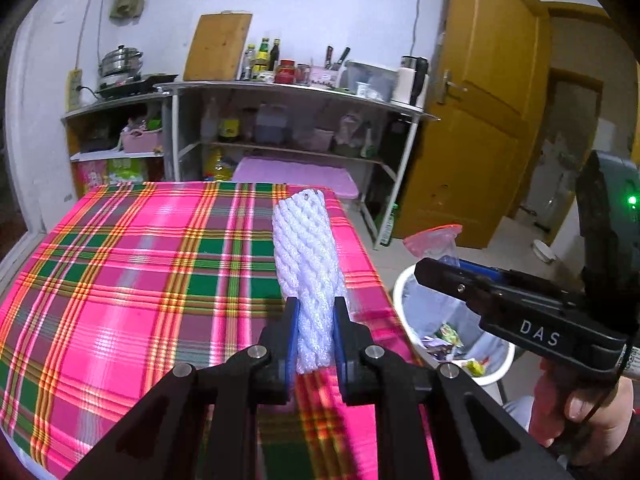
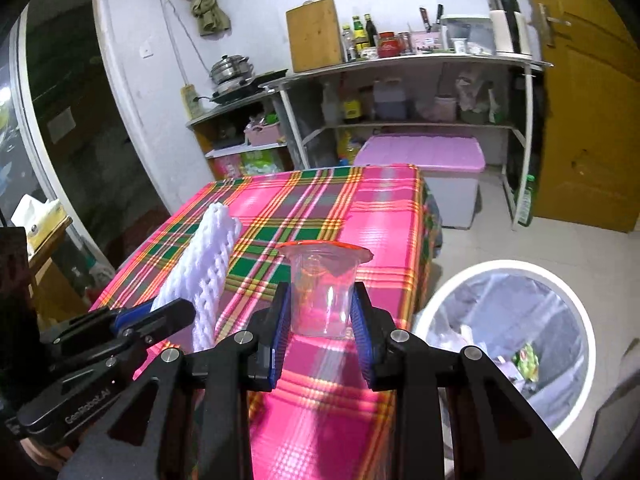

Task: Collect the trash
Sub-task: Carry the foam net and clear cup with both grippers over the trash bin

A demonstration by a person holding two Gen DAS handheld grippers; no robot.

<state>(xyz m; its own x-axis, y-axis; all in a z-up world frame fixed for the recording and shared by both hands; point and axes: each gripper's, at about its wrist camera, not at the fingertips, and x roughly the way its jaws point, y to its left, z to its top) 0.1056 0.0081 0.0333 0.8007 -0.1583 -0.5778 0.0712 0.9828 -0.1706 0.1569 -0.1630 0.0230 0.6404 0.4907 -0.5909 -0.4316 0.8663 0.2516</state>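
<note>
L gripper (image 1: 316, 330): blue pads pinched onto lower end of white foam net sleeve (image 1: 306, 256), narrow gap only, sleeve squeezed between them. Sleeve sticks out forward and up past fingertips, over pink/green plaid tablecloth (image 1: 140, 264), near table's R edge. Same sleeve seen from R wrist cam (image 2: 208, 264), slanting up-left, held clear of cloth.

R gripper (image 2: 320, 328): pads closed against both sides of clear plastic cup (image 2: 322, 292), part open only as wide as cup. Cup upright, red-orange rim/lid edge on top, base between fingertips, above cloth (image 2: 320, 208) close to table edge. From L cam, R gripper body (image 1: 520, 312) visible w/ hand (image 1: 592, 412) on its grip; cup's red rim (image 1: 434, 238) peeking beyond it.

White trash bin (image 2: 576, 304) on floor just beside table's R side, clear liner bag, wrappers and scraps inside. Also in L cam (image 1: 404, 292), partly behind R gripper.

Background: metal shelf unit (image 1: 288, 92) w/ bottles, cutting board, kettle; steamer pot (image 1: 120, 62) on cooktop at L; pink-lidded storage box (image 2: 424, 156) beyond table; yellow-brown door (image 1: 480, 100) at R.
</note>
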